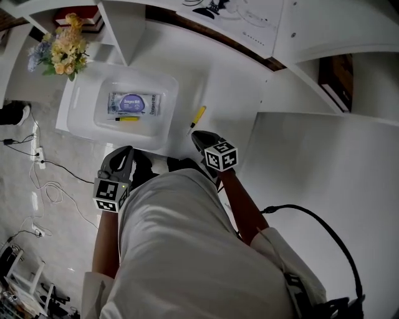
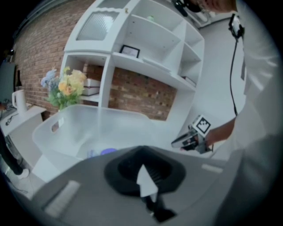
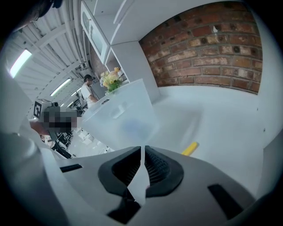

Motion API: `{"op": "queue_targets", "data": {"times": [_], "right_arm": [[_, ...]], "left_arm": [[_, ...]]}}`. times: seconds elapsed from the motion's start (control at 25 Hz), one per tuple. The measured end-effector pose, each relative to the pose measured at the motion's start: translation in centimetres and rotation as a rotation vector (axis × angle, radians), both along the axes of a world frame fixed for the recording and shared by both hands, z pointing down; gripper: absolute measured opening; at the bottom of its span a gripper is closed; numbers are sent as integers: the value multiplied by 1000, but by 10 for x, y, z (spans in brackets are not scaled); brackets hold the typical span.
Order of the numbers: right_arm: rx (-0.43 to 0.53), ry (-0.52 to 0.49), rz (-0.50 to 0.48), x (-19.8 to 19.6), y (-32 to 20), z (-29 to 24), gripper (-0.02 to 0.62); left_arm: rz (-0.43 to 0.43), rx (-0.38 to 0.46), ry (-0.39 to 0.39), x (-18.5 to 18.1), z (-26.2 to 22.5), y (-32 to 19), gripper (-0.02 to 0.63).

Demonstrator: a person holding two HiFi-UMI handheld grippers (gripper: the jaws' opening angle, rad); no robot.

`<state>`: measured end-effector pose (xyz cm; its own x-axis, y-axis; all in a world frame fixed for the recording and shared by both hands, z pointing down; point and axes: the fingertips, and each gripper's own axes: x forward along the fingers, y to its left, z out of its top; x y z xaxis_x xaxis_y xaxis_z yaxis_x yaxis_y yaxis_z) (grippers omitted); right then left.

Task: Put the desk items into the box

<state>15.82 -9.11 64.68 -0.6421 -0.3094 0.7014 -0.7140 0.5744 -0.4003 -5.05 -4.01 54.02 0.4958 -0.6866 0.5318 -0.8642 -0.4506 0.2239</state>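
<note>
A white translucent box (image 1: 81, 103) stands on the desk's left end. Inside it lie a blue-labelled packet (image 1: 134, 102) and a small yellow pen (image 1: 126, 118). Another yellow pen (image 1: 197, 116) lies on the desk just right of the box, also seen as the yellow pen (image 3: 190, 148) ahead of my right jaws. My right gripper (image 1: 199, 137) is shut and empty, a little short of that pen. My left gripper (image 1: 123, 153) hangs at the box's near edge, shut with nothing in it. In the left gripper view the box (image 2: 88, 128) lies ahead and the right gripper (image 2: 191, 137) is at the right.
A bunch of flowers (image 1: 61, 51) stands behind the box, next to white shelves with books (image 1: 84, 19). Cables and a power strip (image 1: 38, 156) lie on the floor at left. A black cable (image 1: 324, 224) trails at my right. A person stands far off (image 3: 88, 90).
</note>
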Motion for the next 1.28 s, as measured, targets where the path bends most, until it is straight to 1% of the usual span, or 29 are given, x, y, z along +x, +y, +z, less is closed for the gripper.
{"op": "queue_targets", "data": {"times": [0.28,0.52,0.6,0.68,0.84,0.92,1.04,1.16,1.28], "right_arm": [[-63,50,-2,12,1,40,5],[-82,85,26,21,-7,68,6],[-87,96,30,23,-9,75,17],[-92,105,26,24,-10,81,42],[-102,127,24,24,-11,91,57],[-110,139,36,26,-13,98,68],[-125,156,63,28,-17,109,78],[-133,180,104,30,-25,121,95],[-137,214,150,33,-32,132,117]], "left_arm": [[-18,-23,-10,6,2,10,3],[-44,-45,-21,2,10,19,3],[-50,-50,-22,1,12,21,3],[-57,-58,-21,-1,16,23,3],[-65,-95,-25,-6,26,30,3],[-73,-111,-25,-9,31,33,3],[-94,-107,-17,-13,32,31,3],[-112,-106,-12,-15,34,30,3],[-123,-124,-12,-17,39,33,3]]}}
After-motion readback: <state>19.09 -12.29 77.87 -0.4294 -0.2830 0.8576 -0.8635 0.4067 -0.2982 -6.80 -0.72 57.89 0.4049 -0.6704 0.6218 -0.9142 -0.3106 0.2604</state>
